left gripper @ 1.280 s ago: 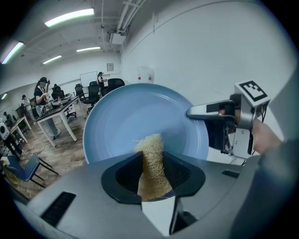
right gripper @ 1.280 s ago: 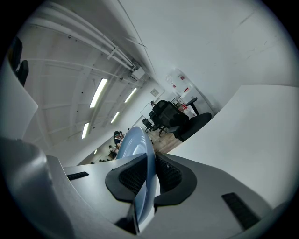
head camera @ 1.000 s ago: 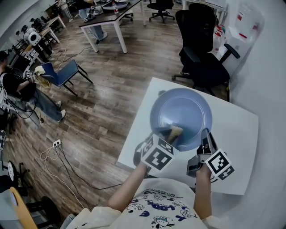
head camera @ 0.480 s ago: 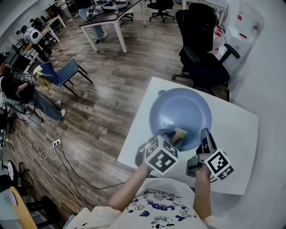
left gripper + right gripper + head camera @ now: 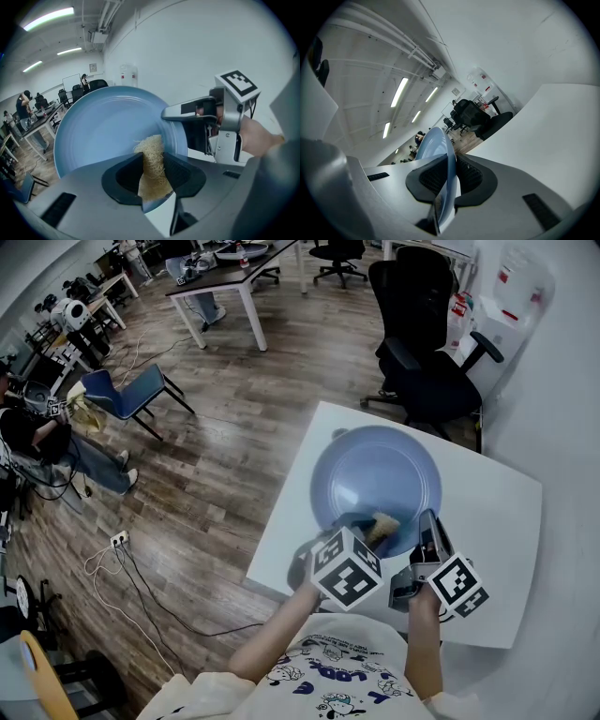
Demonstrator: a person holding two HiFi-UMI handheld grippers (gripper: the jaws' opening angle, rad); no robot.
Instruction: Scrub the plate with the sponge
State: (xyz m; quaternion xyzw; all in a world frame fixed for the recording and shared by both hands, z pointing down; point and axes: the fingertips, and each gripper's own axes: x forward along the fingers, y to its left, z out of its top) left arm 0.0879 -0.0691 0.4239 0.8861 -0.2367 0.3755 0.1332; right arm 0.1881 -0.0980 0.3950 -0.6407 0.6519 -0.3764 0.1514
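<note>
In the lower centre of the head view, the left hand-held gripper (image 5: 368, 529) clamps a fibrous tan sponge (image 5: 382, 521) against the inner face of the blue plate (image 5: 375, 474). To its right, the right hand-held gripper (image 5: 427, 526) pinches the plate's near rim over the white bench (image 5: 497, 512).

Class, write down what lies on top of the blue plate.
A tan fibrous sponge, clamped in the left gripper, rests against the blue plate near its rim. The patch of plate beneath the sponge is covered.
</note>
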